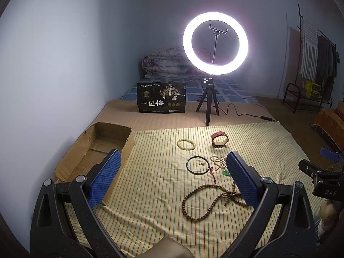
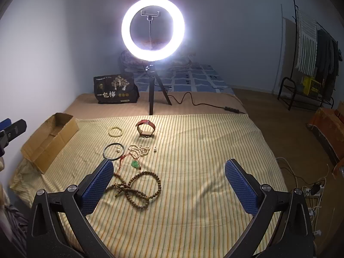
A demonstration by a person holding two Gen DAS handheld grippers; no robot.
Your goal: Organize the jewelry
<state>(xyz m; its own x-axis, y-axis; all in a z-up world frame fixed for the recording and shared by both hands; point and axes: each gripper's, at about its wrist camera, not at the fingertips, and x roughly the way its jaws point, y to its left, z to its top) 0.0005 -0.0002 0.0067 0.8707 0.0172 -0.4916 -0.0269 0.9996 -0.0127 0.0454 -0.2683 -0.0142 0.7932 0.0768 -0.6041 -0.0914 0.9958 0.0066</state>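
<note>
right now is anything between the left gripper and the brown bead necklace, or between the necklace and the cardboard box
Nothing visible blocks either path. The left gripper is open above the cloth, with the brown bead necklace lying just ahead between its fingers. Only bare striped cloth lies between it and the open cardboard box to the left.

Two bracelets, two necklaces, one watch, one box.

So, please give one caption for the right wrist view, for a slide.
Open right gripper above wooden beads, bangle, watch on striped cloth; box at left.
</note>
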